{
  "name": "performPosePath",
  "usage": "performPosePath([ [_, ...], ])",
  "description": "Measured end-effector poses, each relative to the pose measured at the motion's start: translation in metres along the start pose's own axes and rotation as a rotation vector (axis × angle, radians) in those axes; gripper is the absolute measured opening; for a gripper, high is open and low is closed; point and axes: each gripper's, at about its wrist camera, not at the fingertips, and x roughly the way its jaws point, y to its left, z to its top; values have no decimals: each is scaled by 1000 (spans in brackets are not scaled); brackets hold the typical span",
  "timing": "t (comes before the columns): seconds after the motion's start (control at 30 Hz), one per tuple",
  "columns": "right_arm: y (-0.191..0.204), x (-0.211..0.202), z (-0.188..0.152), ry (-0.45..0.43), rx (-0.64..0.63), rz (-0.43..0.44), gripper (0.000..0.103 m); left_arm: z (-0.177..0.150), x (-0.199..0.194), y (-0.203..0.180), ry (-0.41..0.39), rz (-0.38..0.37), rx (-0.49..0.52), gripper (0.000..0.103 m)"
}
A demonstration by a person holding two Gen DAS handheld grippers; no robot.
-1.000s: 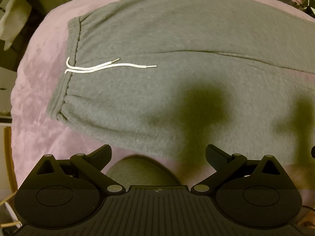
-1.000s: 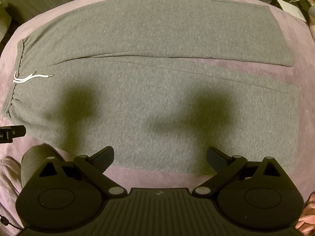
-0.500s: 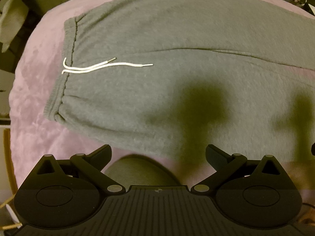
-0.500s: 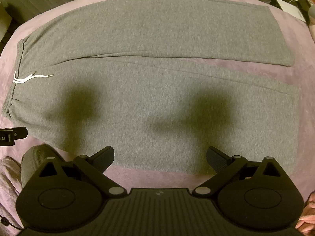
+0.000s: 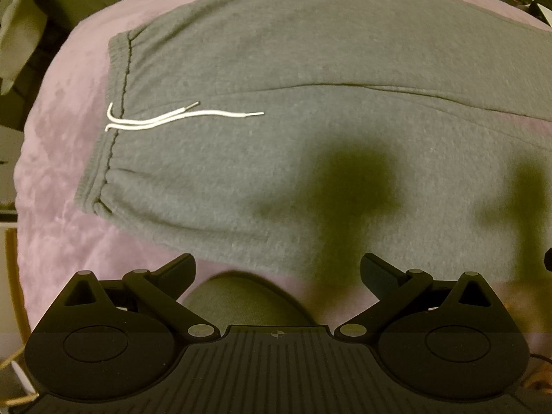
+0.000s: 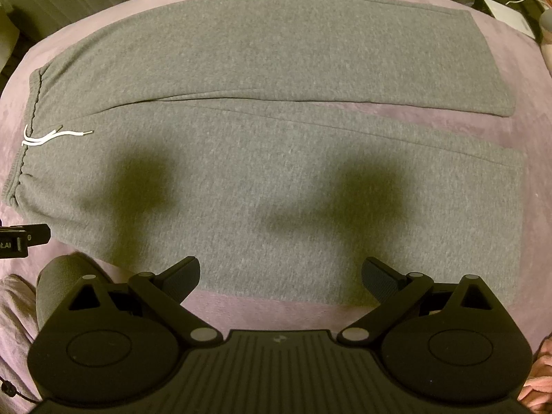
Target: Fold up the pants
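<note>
Pink plush bedding (image 6: 538, 158) covers the bed, and the grey pants (image 6: 262, 158) lie flat across the middle of the frame, waistband (image 5: 103, 158) at left, white drawstring (image 5: 179, 117) loose on top. Over the last second almost nothing has shifted. Both the left gripper (image 5: 276, 269) and right gripper (image 6: 281, 272) still hover spread wide above the near edge, holding nothing, so folding hasn't begun.

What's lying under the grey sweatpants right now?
The grey sweatpants lie flat on a pink fuzzy blanket, which shows all around them and between the legs. Whatever sits beneath the fabric itself is covered.
</note>
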Motion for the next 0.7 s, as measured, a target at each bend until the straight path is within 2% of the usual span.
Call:
performPosePath([
  [0.7,1,0,-1,3,-1,-7,100,0,1,-5,3,-6,12,103],
])
